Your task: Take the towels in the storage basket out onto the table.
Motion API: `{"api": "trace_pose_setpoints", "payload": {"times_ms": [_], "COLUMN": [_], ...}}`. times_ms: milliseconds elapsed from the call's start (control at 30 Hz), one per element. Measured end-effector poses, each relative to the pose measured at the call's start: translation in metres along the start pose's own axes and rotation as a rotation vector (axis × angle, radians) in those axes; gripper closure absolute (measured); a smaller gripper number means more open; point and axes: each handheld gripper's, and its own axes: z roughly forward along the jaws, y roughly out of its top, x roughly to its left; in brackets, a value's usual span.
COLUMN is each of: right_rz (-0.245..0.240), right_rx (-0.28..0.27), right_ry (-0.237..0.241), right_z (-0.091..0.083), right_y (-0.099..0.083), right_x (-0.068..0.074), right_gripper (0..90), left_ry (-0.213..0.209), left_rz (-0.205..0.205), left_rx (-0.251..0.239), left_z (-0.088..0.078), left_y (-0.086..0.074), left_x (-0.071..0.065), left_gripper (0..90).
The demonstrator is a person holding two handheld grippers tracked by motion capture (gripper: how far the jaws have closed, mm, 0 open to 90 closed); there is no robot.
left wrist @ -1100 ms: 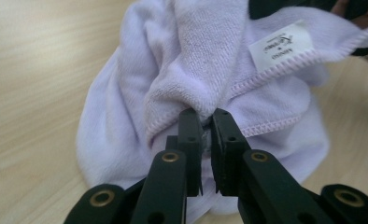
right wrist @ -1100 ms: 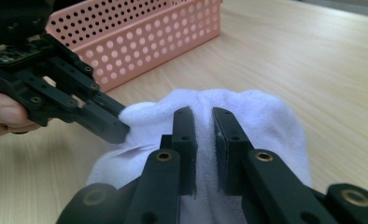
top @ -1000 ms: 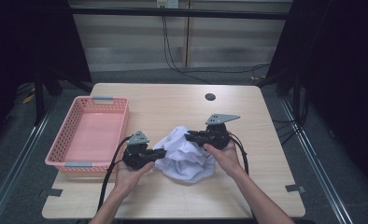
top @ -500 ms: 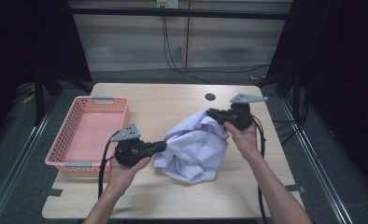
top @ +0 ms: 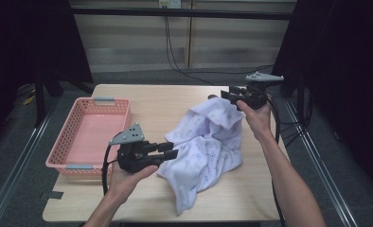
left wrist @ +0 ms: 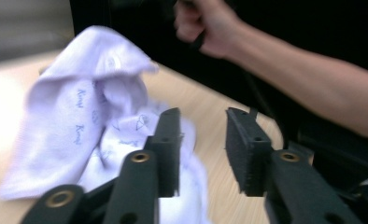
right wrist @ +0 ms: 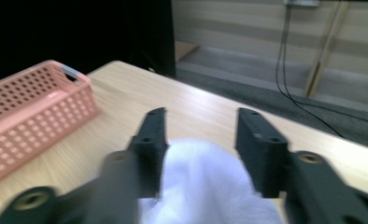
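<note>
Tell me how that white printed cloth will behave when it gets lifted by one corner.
The cloth will probably hang limp: it already lies in soft folds and drapes below the right tool. It looks light and thin, so one tool should carry it. It likely slides across the smooth table rather than catching.

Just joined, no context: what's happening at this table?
A person is spreading a white printed cloth on a wooden table with a tool in each hand. The left tool and right tool have both just been opening. Cloth lies between the right tool's jaws, unpressed; the left tool's gap is empty. A pink basket sits at the left.
</note>
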Motion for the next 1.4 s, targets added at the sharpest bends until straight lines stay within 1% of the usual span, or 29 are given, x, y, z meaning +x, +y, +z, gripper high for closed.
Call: {"api": "trace_pose_setpoints", "payload": {"times_ms": [33, 100, 167, 200, 267, 300, 367, 467, 533, 567, 633, 667, 733, 767, 800, 833, 867, 900, 933, 967, 1000, 1033, 1067, 1133, 1167, 1233, 1267, 1333, 1400], "right_rz": [0.001, 0.006, 0.0, -0.011, -0.006, -0.003, -0.008, -0.022, -0.017, -0.015, -0.059, -0.063, -0.045, -0.065, -0.077, -0.087, -0.115, -0.156, -0.191, -0.191, -0.208, -0.202, -0.181, -0.182, -0.164, -0.124, -0.112, -0.08, -0.065], "right_rx": [0.002, 0.001, 0.022, 0.034, 0.054, 0.058, 0.097, 0.16, 0.191, 0.205, 0.268, 0.289, 0.315, 0.33, 0.346, 0.367, 0.39, 0.379, 0.376, 0.376, 0.383, 0.385, 0.398, 0.401, 0.387, 0.326, 0.299, 0.23, 0.194], "right_ry": [0.009, 0.029, 0.064, 0.073, 0.133, 0.149, 0.181, 0.235, 0.286, 0.305, 0.335, 0.346, 0.389, 0.365, 0.363, 0.362, 0.343, 0.339, 0.325, 0.325, 0.296, 0.289, 0.305, 0.317, 0.315, 0.313, 0.299, 0.263, 0.214], "right_z": [-0.001, -0.006, -0.011, -0.015, -0.023, -0.025, -0.03, -0.037, -0.041, -0.042, -0.04, -0.039, -0.034, -0.031, -0.027, -0.023, -0.02, -0.018, -0.018, -0.018, -0.02, -0.021, -0.022, -0.026, -0.03, -0.04, -0.045, -0.059, -0.069], "right_y": [-0.003, -0.012, -0.021, -0.028, -0.047, -0.055, -0.077, -0.11, -0.13, -0.136, -0.149, -0.155, -0.165, -0.171, -0.176, -0.179, -0.184, -0.188, -0.189, -0.189, -0.188, -0.188, -0.187, -0.184, -0.18, -0.167, -0.162, -0.146, -0.135], "right_x": [0.0, 0.003, 0.01, 0.016, 0.03, 0.035, 0.048, 0.068, 0.082, 0.087, 0.101, 0.106, 0.11, 0.112, 0.114, 0.115, 0.118, 0.122, 0.126, 0.126, 0.127, 0.126, 0.123, 0.119, 0.116, 0.104, 0.099, 0.079, 0.06], "right_gripper": [50.1, 49.0, 49.0, 49.0, 49.0, 49.0, 48.5, 46.7, 46.0, 45.5, 44.3, 44.3, 43.1, 41.1, 40.7, 39.9, 40.2, 40.5, 44.0, 44.0, 67.0, 76.5, 83.5, 86.1, 86.4, 86.6, 86.6, 86.7, 86.7], "left_ry": [0.025, 0.044, 0.065, 0.065, 0.071, 0.077, 0.087, 0.114, 0.129, 0.127, 0.144, 0.145, 0.138, 0.143, 0.146, 0.15, 0.163, 0.172, 0.167, 0.167, 0.173, 0.17, 0.169, 0.16, 0.158, 0.147, 0.148, 0.15, 0.14], "left_rz": [-0.012, -0.029, -0.045, -0.055, -0.071, -0.074, -0.089, -0.077, -0.087, -0.088, -0.073, -0.082, -0.099, -0.093, -0.09, -0.103, -0.1, -0.107, -0.116, -0.116, -0.114, -0.115, -0.119, -0.12, -0.119, -0.123, -0.127, -0.13, -0.141], "left_rx": [0.027, 0.046, 0.067, 0.079, 0.103, 0.119, 0.134, 0.185, 0.195, 0.209, 0.234, 0.238, 0.244, 0.249, 0.254, 0.25, 0.251, 0.249, 0.259, 0.259, 0.263, 0.273, 0.277, 0.276, 0.27, 0.244, 0.224, 0.193, 0.178], "left_z": [0.003, 0.004, 0.005, 0.006, 0.007, 0.008, 0.01, 0.015, 0.018, 0.021, 0.025, 0.026, 0.028, 0.029, 0.03, 0.031, 0.031, 0.032, 0.032, 0.032, 0.033, 0.034, 0.034, 0.034, 0.034, 0.031, 0.03, 0.027, 0.026], "left_y": [-0.006, -0.014, -0.023, -0.03, -0.041, -0.046, -0.057, -0.068, -0.073, -0.076, -0.081, -0.083, -0.086, -0.087, -0.087, -0.088, -0.089, -0.09, -0.093, -0.093, -0.094, -0.096, -0.097, -0.097, -0.096, -0.093, -0.09, -0.087, -0.085], "left_x": [0.006, 0.014, 0.022, 0.026, 0.03, 0.033, 0.039, 0.049, 0.053, 0.056, 0.06, 0.062, 0.064, 0.064, 0.064, 0.065, 0.066, 0.066, 0.067, 0.067, 0.067, 0.068, 0.067, 0.067, 0.066, 0.065, 0.065, 0.065, 0.065], "left_gripper": [60.6, 60.2, 60.2, 60.8, 64.8, 65.0, 64.5, 62.3, 59.8, 60.0, 62.0, 62.1, 63.7, 63.6, 62.9, 61.5, 60.3, 59.3, 58.8, 57.5, 57.5, 56.9, 56.4, 55.7, 55.8, 55.7, 55.7, 57.1, 58.7]}}
